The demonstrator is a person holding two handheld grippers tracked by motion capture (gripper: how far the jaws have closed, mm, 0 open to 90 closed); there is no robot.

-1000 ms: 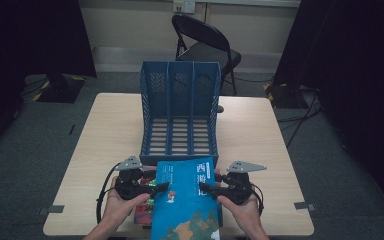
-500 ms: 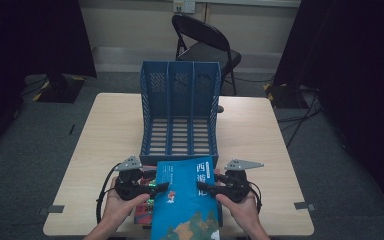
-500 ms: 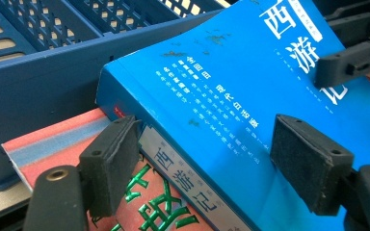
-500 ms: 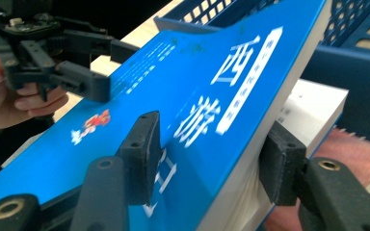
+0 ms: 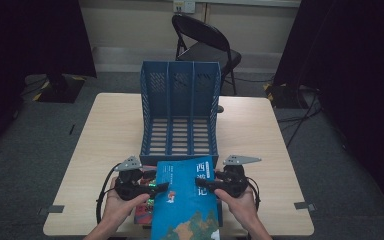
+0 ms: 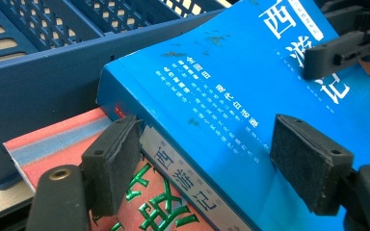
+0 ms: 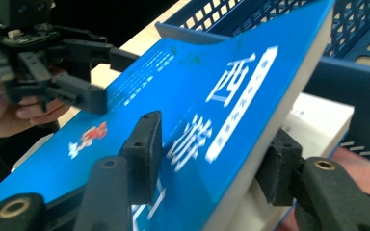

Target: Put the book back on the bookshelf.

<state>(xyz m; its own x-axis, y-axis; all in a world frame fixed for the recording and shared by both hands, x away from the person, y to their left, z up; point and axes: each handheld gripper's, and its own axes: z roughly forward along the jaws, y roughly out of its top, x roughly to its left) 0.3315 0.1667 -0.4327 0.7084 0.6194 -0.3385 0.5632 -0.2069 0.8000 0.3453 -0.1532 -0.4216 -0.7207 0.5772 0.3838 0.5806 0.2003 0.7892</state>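
A thick blue book (image 5: 187, 200) with white characters hangs tilted over the table's near edge, above a red book (image 5: 142, 212). My left gripper (image 5: 155, 184) is shut on its spine side: in the left gripper view (image 6: 209, 166) one pad lies on the cover and the other under the spine, over the red book (image 6: 53, 144). My right gripper (image 5: 206, 183) has just been closing on the page-edge side. In the right gripper view (image 7: 212, 161) one pad rests on the cover and the other touches the underside by the white pages.
A blue three-slot file rack (image 5: 180, 100) lies on its back mid-table (image 5: 115, 130), its open end just beyond the book. A white book (image 7: 318, 120) lies under the blue one at the right. A black folding chair (image 5: 205, 45) stands behind the table.
My right gripper has edged a little inward onto the book's right edge and its jaws have narrowed. The left gripper and the book have stayed put.
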